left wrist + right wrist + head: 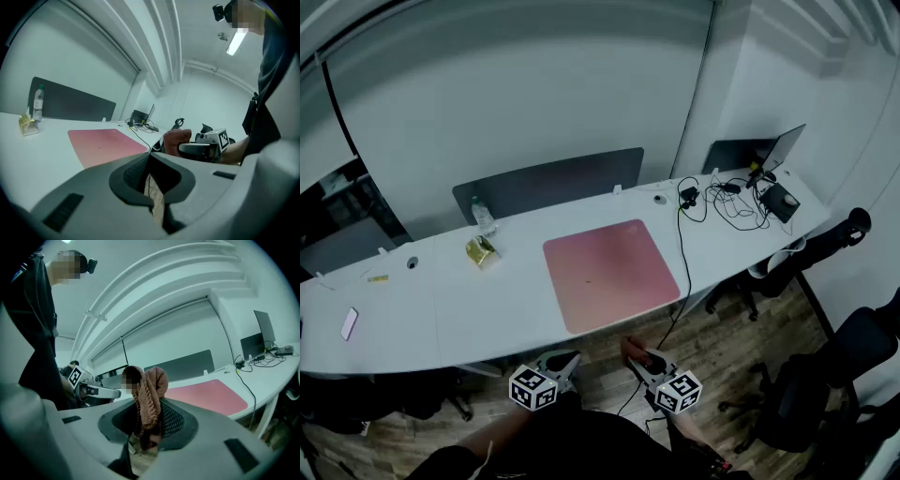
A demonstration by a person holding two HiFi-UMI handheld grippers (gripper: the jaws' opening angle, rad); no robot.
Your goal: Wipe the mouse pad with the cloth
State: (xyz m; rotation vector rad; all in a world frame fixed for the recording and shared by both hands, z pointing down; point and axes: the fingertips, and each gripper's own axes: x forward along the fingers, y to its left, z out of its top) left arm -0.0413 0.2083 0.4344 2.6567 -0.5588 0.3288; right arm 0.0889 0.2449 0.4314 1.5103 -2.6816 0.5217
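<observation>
— Head view first: where is the mouse pad?
— The pink mouse pad (609, 272) lies flat at mid-frame on the white desk (412, 309). Both claws sit at the bottom edge, off the desk: the left gripper (562, 362), and the right gripper (641, 357) with the brown cloth (633, 349) at its tip.
— Left gripper view?
— Its jaws are pressed together with nothing between them. The mouse pad shows centre-left.
— Right gripper view?
— Its jaws are clamped on the knitted cloth, bunched upright at centre. The mouse pad lies to the right, behind it.
</observation>
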